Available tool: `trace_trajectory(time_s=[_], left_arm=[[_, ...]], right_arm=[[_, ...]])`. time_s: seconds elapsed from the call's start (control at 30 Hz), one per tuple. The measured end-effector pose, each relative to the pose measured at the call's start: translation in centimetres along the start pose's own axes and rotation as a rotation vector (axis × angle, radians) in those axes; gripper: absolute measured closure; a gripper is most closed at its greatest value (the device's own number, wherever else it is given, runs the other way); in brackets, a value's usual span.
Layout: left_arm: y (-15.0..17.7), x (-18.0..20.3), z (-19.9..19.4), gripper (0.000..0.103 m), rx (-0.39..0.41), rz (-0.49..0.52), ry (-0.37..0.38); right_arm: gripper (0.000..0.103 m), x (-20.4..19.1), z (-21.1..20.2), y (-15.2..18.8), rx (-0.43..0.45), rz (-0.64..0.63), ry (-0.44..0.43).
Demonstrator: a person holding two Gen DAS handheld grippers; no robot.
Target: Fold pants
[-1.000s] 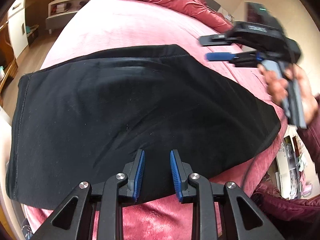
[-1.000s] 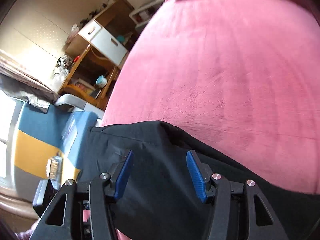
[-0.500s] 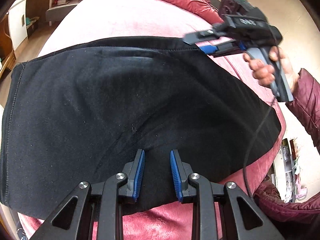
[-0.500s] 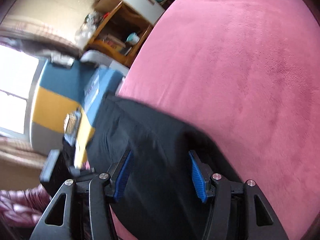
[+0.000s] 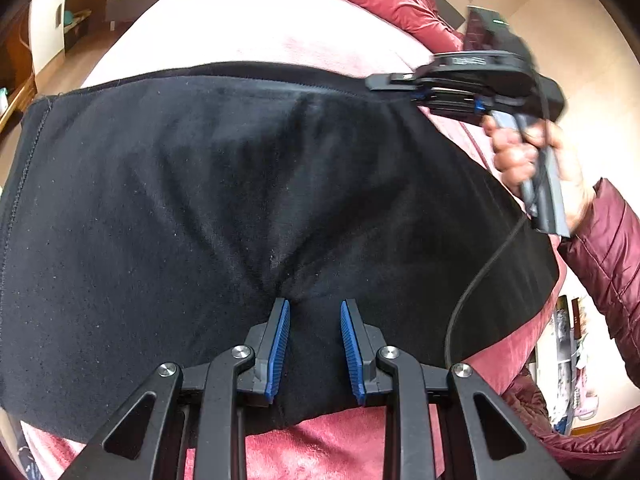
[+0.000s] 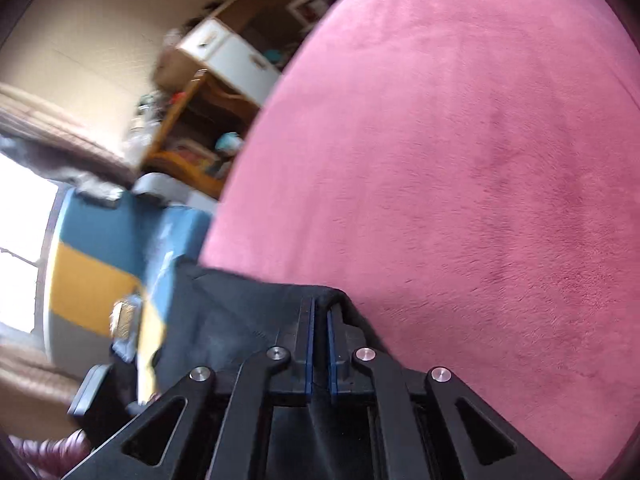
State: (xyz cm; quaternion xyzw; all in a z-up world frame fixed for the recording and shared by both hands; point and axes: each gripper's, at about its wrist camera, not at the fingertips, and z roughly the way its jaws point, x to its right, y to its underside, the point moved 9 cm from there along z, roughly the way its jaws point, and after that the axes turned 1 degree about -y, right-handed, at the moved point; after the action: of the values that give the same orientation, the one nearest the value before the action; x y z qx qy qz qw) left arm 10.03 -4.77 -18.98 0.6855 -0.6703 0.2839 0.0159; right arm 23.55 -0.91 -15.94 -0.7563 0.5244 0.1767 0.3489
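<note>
Your right gripper (image 6: 319, 314) has just closed its fingers on the far edge of the black pants (image 5: 224, 216) spread across the bed (image 6: 460, 160), so lifting can begin, while your left gripper (image 5: 313, 312) hovers narrowly open over the near edge.

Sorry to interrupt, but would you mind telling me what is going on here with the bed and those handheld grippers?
A person is folding black pants spread on a pink bed, one gripper in each hand. The right gripper has just closed on the far edge of the pants. The left gripper has fabric between its fingers at the near edge, though its grip is unclear.
</note>
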Motion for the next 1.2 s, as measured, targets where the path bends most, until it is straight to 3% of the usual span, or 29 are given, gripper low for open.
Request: trace_trajectory(time_s=[0.07,0.13,0.23,0.3,0.33,0.4,0.6,0.77,0.83,0.9,1.03,1.17,1.2], left_arm=[[0.0,-0.1,-0.1,0.076,-0.005,0.009,-0.016],[-0.2,-0.1,-0.4,0.076,-0.016,0.0,-0.026],[-1.9,0.9,-2.3,0.076,0.051,0.022,-0.008],[-3.2,1.1,-3.5,0.076,0.091,0.027,0.006],[-3.8,0.8,-3.7,0.075,0.098,0.021,0.002],[-5.0,-0.1,-3.7,0.075,0.111,0.016,-0.028],[-7.3,-2.1,-3.2,0.075,0.13,0.006,-0.095],[-7.6,-5.5,-1.3,0.074,0.086,-0.081,-0.17],[-7.6,-5.8,-1.2,0.074,0.09,-0.077,-0.169],[-7.6,-5.7,-1.3,0.074,0.092,-0.072,-0.181],[-6.9,-4.5,-2.8,0.069,0.123,-0.089,-0.178],[-5.5,-6.4,-6.9,0.064,0.177,-0.172,-0.153],[-5.0,-7.3,-8.1,0.064,0.195,-0.199,-0.153]], right_arm=[[0.098,0.9,1.5,-0.1,-0.008,0.045,0.049],[0.098,0.3,2.1,0.1,0.0,0.002,0.101],[0.097,-1.0,1.8,0.3,0.005,0.012,0.108],[0.088,-2.1,0.5,0.4,0.028,0.019,0.088],[0.076,-2.4,-0.5,0.6,0.05,0.015,0.101],[0.07,-2.8,-2.2,1.0,0.092,0.03,0.099],[0.071,-3.8,-7.4,5.3,0.144,0.032,0.075],[0.074,-0.8,-5.9,8.2,0.053,0.026,0.236],[0.093,0.8,-4.4,8.3,0.041,0.009,0.387],[0.095,1.3,-4.2,7.8,0.073,0.033,0.407],[0.094,1.2,-4.5,7.6,0.096,0.071,0.404],[0.088,0.6,-5.3,8.4,0.108,0.077,0.406],[0.082,0.3,-5.7,8.7,0.119,0.076,0.41]])
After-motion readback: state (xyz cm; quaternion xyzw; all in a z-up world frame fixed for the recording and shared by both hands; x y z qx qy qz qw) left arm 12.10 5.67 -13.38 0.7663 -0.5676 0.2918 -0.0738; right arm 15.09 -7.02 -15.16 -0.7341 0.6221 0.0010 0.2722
